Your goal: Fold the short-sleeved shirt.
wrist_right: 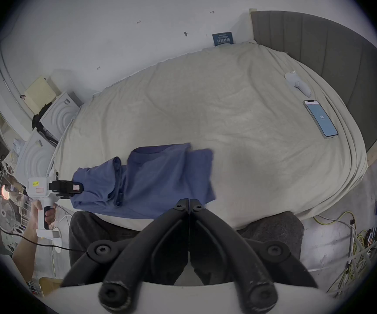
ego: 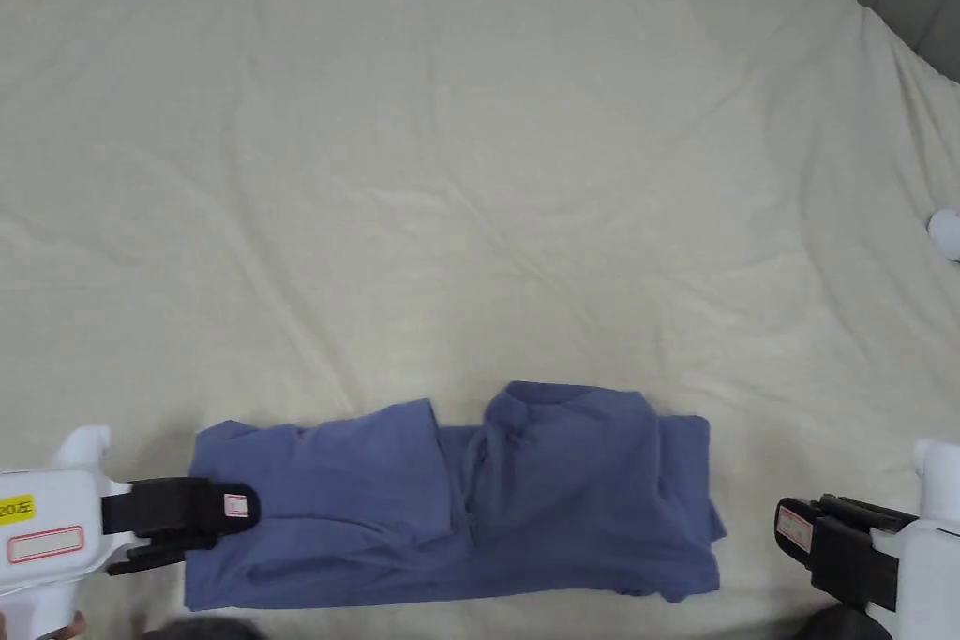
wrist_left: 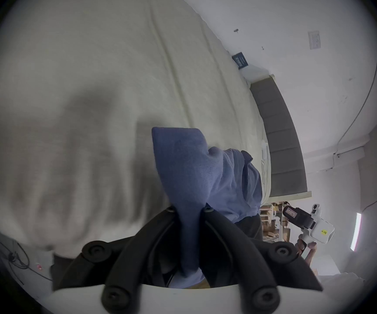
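Observation:
The blue short-sleeved shirt (ego: 469, 501) lies in a long, narrow fold across the near edge of the cream bed sheet (ego: 469, 201), collar toward the far side. My left gripper (ego: 234, 506) sits at the shirt's left end. In the left gripper view its jaws are shut on a bunch of the blue fabric (wrist_left: 194, 165), which rises from between the tips (wrist_left: 189, 210). My right gripper (ego: 792, 525) hovers off the shirt's right end, a short gap away from it. In the right gripper view its jaws (wrist_right: 189, 202) are pressed together with nothing between them, just near of the shirt (wrist_right: 155, 178).
A phone (wrist_right: 320, 118) and a white controller (wrist_right: 296, 84) lie on the bed's far right, near the grey headboard (wrist_right: 341, 58). A white round thing (ego: 945, 234) pokes in at the right edge. Cables (wrist_right: 353, 239) trail on the floor beside the bed.

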Demonstrator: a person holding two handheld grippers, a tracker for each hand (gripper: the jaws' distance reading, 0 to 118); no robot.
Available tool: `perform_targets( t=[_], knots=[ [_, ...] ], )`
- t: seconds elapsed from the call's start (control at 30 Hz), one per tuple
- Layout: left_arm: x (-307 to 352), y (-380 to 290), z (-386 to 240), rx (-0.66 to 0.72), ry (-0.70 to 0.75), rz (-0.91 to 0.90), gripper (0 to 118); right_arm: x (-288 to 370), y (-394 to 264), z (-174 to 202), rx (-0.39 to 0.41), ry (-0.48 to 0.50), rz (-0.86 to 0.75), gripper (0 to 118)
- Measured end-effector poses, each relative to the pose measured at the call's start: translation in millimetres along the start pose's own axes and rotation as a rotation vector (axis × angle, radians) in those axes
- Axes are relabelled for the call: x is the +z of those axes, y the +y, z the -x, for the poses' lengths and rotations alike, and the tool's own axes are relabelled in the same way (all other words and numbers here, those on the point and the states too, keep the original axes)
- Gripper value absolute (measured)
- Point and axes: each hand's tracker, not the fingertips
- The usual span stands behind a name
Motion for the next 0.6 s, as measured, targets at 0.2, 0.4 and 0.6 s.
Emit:
perform_targets(
  t=[0.2, 0.4, 0.6],
  knots=[
    [26, -2, -54, -0.111, 0.133, -0.025, 9, 0, -2, -1, -0.008, 0.022, -0.004, 0],
    [18, -7, -162, -0.360, 0.349, 0.022, 9, 17, -9, -2, 0.021, 0.019, -0.026, 0],
    [-13, -11, -259, -0.541, 0.505, 0.085, 9, 34, -17, -15, 0.000, 0.023, -0.053, 0]
  ],
)
